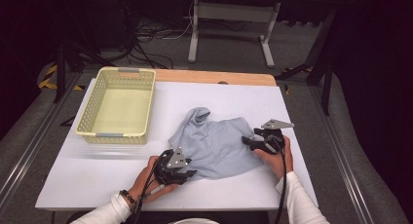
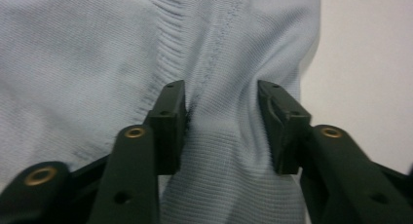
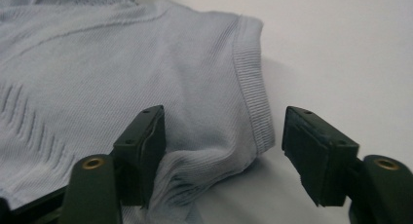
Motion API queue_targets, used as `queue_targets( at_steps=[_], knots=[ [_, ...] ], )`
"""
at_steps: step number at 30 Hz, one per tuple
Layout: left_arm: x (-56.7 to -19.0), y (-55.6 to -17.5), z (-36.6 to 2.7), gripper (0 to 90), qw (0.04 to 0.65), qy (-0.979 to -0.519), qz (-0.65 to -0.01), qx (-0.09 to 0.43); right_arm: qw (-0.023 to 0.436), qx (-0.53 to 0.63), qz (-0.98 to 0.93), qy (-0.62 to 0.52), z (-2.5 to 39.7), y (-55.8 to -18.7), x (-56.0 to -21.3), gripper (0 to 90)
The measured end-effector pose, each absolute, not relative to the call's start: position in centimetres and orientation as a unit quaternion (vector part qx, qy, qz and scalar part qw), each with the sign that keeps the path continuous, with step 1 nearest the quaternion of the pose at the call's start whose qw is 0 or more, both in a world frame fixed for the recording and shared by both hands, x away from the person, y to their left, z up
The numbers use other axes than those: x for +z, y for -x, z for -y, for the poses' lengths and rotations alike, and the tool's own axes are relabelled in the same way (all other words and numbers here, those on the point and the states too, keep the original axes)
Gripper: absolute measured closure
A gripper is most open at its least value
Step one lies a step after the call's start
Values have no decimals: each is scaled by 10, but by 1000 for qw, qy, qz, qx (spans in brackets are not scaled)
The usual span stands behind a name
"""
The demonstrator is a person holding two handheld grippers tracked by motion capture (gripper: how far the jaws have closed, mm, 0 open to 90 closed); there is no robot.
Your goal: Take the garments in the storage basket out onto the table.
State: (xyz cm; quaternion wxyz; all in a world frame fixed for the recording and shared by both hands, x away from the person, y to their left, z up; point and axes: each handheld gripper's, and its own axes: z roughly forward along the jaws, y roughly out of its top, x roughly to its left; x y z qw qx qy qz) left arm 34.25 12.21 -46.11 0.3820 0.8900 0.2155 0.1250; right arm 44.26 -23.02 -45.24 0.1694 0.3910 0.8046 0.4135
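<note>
A light blue knitted garment (image 1: 214, 143) lies crumpled on the white table (image 1: 97, 175), near the front middle. My left gripper (image 1: 191, 174) is at the garment's front left edge. In the left gripper view it (image 2: 224, 121) is open, its jaws pressed down either side of a raised ridge of the cloth (image 2: 87, 53) by a ribbed seam. My right gripper (image 1: 247, 142) is at the garment's right edge. In the right gripper view it (image 3: 224, 146) is open wide, with the ribbed hem corner of the garment (image 3: 122, 63) between the jaws.
A pale yellow perforated basket (image 1: 85, 117) stands empty at the back left of the table. Bare white table surface (image 3: 341, 48) lies to the right of the garment. A person's hands and white sleeves enter from the front edge. Table legs and cables lie beyond.
</note>
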Motion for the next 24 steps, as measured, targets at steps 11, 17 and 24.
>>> queue_targets(
  at_steps=[11, 17, 24],
  knots=[
    [-443, -345, -144, 825, 377, -891, -203, 151, 181, 420, -823, -338, 232, -418, -433, 891],
    [-428, -339, -174, 827, 406, -867, -240, 163, 177, 422, -831, -316, 224, -380, -422, 896],
    [-428, -333, -195, 826, 402, -861, -260, 175, 155, 422, -849, -279, 203, -342, -423, 896]
  ],
)
